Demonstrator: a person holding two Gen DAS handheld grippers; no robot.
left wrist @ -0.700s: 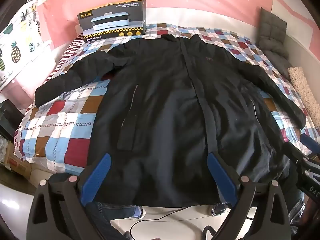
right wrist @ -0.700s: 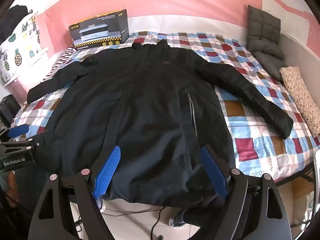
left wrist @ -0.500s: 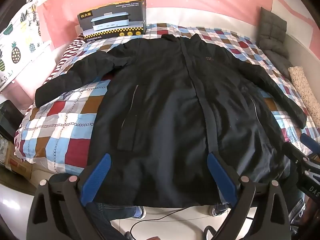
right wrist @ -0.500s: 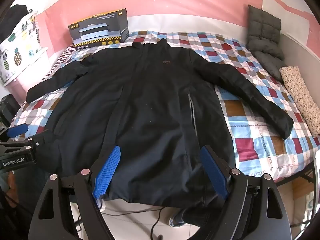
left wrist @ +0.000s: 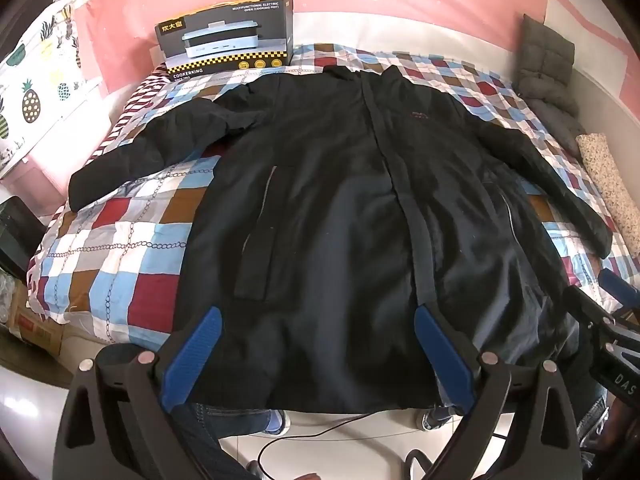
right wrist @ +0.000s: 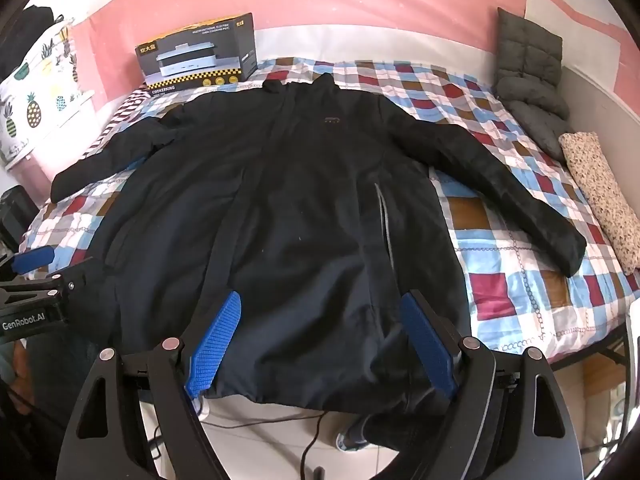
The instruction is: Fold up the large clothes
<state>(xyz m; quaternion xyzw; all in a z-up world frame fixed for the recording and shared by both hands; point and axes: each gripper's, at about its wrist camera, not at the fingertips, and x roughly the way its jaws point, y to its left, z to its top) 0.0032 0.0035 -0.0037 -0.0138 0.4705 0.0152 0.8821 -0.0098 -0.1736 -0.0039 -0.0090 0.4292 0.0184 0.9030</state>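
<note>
A large black jacket [left wrist: 340, 208] lies front-up and spread flat on the checkered bed [left wrist: 120, 240], collar at the far end, both sleeves angled outward; its hem hangs over the near edge. It also shows in the right wrist view [right wrist: 288, 208]. My left gripper [left wrist: 316, 320] is open and empty above the hem, left of the zipper. My right gripper [right wrist: 320, 308] is open and empty above the hem, near the right pocket. Each gripper shows at the edge of the other's view.
A cardboard appliance box [left wrist: 228, 40] stands at the bed's head on the left. Grey cushions [right wrist: 528, 80] and a speckled bolster [right wrist: 600, 196] lie along the right wall. A cable [left wrist: 320, 436] trails on the tiled floor by the person's feet.
</note>
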